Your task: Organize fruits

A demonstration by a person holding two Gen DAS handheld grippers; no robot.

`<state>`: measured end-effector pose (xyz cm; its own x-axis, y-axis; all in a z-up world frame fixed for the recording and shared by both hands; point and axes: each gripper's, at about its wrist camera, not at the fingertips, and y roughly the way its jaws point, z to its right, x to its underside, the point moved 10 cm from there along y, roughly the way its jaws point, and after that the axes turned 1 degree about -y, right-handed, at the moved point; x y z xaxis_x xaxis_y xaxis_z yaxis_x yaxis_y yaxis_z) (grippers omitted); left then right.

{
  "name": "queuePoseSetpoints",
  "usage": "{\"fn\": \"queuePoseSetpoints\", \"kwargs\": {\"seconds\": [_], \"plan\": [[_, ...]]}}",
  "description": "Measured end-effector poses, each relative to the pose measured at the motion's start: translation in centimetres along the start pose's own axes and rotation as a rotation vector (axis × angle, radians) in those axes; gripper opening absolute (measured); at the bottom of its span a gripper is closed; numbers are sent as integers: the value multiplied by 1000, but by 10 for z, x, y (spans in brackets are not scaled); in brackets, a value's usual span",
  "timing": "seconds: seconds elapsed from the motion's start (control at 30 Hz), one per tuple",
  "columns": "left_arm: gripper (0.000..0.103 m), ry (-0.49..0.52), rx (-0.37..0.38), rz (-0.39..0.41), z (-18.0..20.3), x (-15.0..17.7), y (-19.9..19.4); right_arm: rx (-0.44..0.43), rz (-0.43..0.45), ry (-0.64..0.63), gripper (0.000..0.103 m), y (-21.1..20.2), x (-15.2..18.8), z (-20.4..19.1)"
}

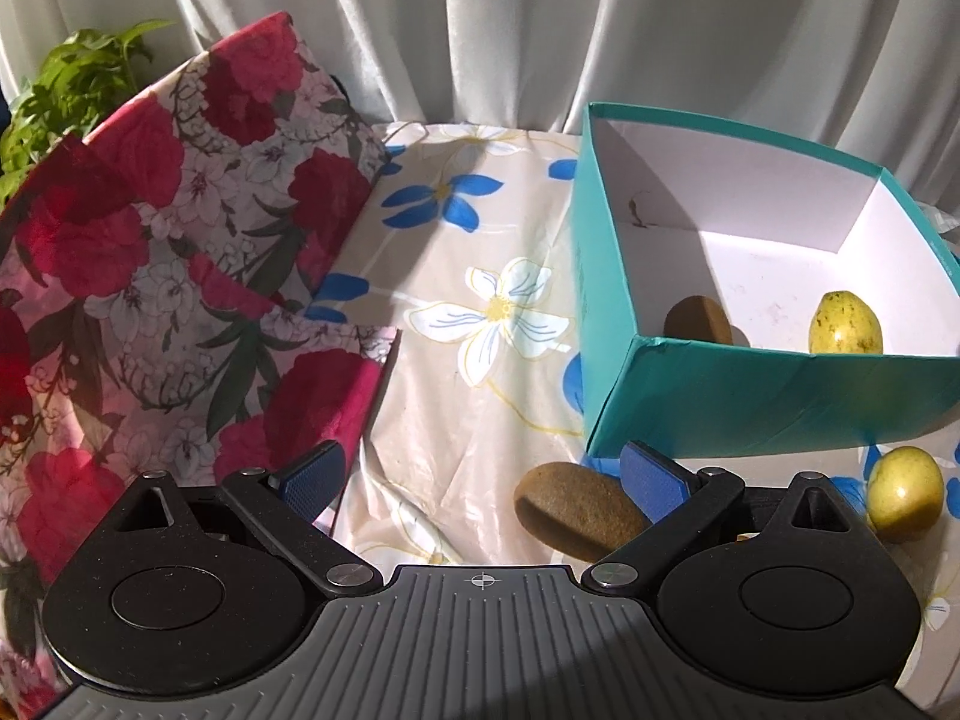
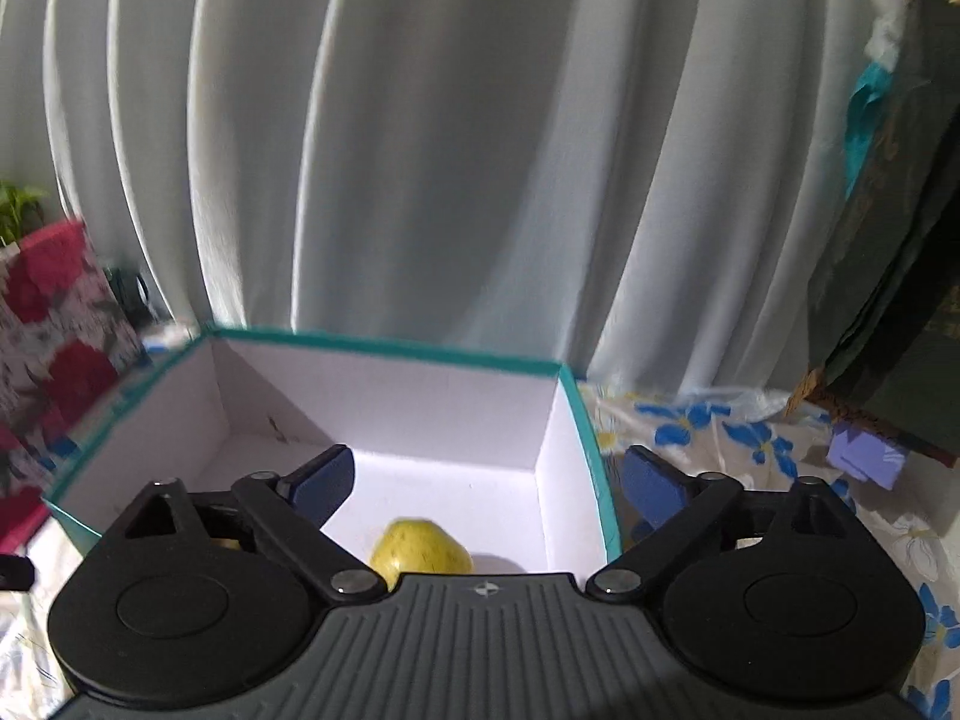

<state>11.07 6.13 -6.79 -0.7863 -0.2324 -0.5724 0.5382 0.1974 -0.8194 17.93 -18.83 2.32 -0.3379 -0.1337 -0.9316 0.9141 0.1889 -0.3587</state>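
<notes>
A teal box [image 1: 750,396] with a white inside holds a brown kiwi [image 1: 699,318] and a yellow guava [image 1: 846,324]. A second kiwi [image 1: 570,510] lies on the tablecloth just in front of the box, beside my left gripper's right finger. Another yellow guava [image 1: 903,492] lies to the right of it. My left gripper [image 1: 483,474] is open and empty, low over the cloth. My right gripper [image 2: 486,480] is open and empty above the teal box [image 2: 396,345], with a yellow guava [image 2: 420,549] in the box below it.
A red floral box [image 1: 180,240] stands at the left on the flowered tablecloth [image 1: 456,276], with a green plant [image 1: 72,84] behind it. White curtains hang at the back. A dark green object [image 2: 888,312] and a small purple item [image 2: 864,456] are at the right.
</notes>
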Motion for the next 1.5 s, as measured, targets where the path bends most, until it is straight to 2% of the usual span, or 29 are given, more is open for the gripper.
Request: {"fn": "queuePoseSetpoints", "kwargs": {"seconds": [0.03, 0.1, 0.17, 0.23, 0.37, 0.53, 0.7, 1.23, 1.4, 1.5], "plan": [[100, 2, 7, 0, 0, 2, 3, -15, 96, 12, 103, -21, -4, -4], [100, 10, 23, -14, 0, 8, 10, -42, 184, -12, 103, -50, 0, -15], [100, 20, 40, -18, 1, 14, 15, -76, 114, -34, 103, -59, 16, -26], [101, 45, 55, 3, 4, 17, 14, -115, 48, 7, 103, -63, 31, -31], [101, 83, 117, 13, 17, 19, 16, -118, -29, 87, 103, -68, 49, -27], [101, 152, 118, 27, 27, 24, 23, -75, -40, 99, 103, -72, 60, -25], [101, 215, 158, 20, 31, 30, 30, -60, -69, 96, 103, -72, 68, -27], [100, 282, 179, -34, 37, 36, 59, -20, -111, 91, 103, -72, 75, -34], [93, 266, 217, -61, 39, 36, 64, -13, -114, 90, 103, -72, 75, -32], [88, 283, 215, -84, 43, 41, 69, -10, -121, 96, 103, -71, 76, -31]]}}
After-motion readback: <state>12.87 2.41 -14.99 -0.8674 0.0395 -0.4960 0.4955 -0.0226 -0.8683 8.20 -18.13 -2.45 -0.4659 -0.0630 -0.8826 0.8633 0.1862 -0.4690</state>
